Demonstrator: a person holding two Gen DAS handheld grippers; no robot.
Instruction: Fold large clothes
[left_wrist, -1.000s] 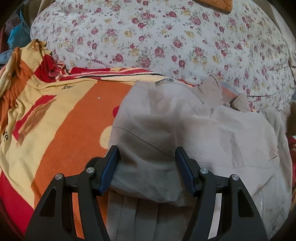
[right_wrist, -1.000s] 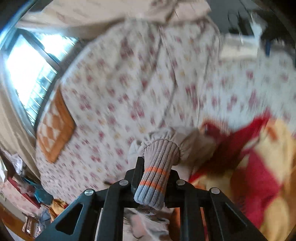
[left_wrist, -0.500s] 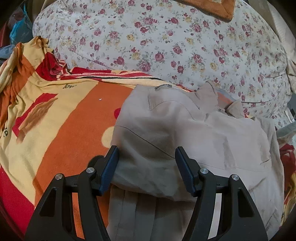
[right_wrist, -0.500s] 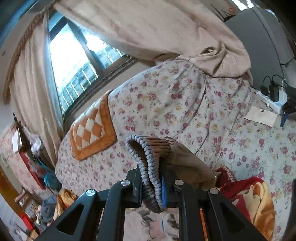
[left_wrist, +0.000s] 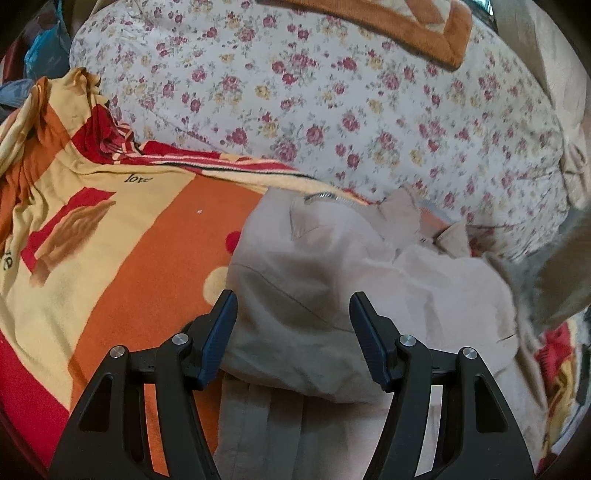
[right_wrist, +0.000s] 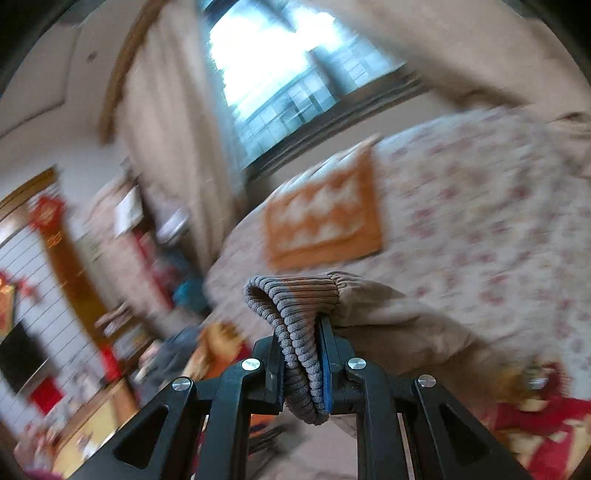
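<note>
A bed fills both views: an orange, yellow and red blanket (left_wrist: 122, 258) lies in front of a bulky floral quilt (left_wrist: 332, 110), with a bright window (right_wrist: 280, 66) and curtains behind. On the blanket lies the beige jacket (left_wrist: 332, 288), partly folded, its zipper and collar end toward the quilt. The left gripper (left_wrist: 293, 332) hovers low at the jacket's near edge, jaws wide apart on either side of a fold – holding nothing. The right gripper (right_wrist: 301, 369) is lifted clear and clamped tight on the ribbed cuff (right_wrist: 295, 310), the sleeve (right_wrist: 399, 317) trailing off to its right. In the left view that sleeve shows as a blur at the jacket's right side (so it is in motion). The sleeve likely has to travel leftward across the jacket's body, and the right gripper alone holds it.
</note>
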